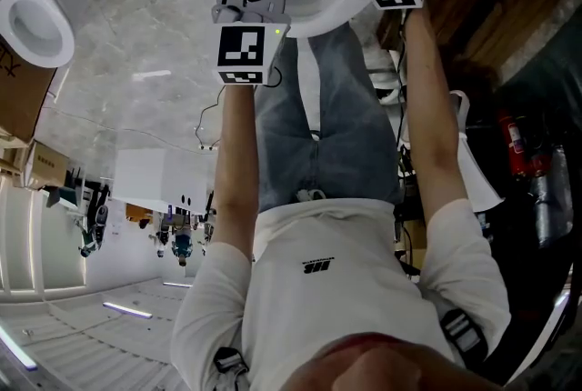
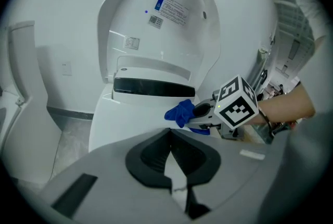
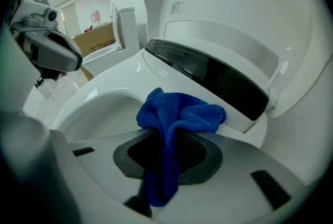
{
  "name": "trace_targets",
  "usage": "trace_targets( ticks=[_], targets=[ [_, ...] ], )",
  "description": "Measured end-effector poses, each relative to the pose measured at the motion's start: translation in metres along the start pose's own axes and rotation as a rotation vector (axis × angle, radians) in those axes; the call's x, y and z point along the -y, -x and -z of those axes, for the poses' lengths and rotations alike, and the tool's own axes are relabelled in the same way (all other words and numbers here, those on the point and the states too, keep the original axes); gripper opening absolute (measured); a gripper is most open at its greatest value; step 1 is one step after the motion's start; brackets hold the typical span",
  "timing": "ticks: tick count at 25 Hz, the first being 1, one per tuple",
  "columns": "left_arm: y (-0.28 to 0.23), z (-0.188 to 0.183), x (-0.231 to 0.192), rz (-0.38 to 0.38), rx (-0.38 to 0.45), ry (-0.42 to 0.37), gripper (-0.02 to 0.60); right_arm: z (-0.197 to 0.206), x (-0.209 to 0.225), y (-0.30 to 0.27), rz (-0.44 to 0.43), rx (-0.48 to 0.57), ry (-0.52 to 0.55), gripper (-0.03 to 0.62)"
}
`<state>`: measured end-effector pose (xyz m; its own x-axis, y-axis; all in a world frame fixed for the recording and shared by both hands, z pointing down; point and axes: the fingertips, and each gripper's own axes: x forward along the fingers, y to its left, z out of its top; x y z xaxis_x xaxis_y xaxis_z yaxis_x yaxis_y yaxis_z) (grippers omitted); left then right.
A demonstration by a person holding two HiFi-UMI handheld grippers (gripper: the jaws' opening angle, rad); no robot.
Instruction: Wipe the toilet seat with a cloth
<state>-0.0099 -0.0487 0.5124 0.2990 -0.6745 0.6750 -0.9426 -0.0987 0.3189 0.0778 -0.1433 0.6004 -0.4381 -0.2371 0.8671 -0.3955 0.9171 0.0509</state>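
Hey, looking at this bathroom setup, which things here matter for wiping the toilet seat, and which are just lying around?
For the job: blue cloth, clamped in the right gripper; toilet seat; raised lid.
Just lying about: cardboard box; second toilet off to the side.

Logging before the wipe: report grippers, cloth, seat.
Status: right gripper shut on blue cloth, over toilet seat rear, contact unclear. Also left gripper shut, empty. Toilet's lid up; nothing seen blocking seat.
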Motion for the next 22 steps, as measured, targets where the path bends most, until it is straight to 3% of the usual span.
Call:
trace_targets(
  ticks=[12,22],
  targets=[
    [0.039,0.006,-0.042,-0.076,0.028,0.051,0.008,-0.047,-0.045,-0.031,-0.067,-0.001,0.088,0.087],
    [0.072,0.011,-0.059,-0.103,0.052,0.059,0.009,-0.075,-0.079,-0.047,-0.100,0.008,0.087,0.087]
  ],
)
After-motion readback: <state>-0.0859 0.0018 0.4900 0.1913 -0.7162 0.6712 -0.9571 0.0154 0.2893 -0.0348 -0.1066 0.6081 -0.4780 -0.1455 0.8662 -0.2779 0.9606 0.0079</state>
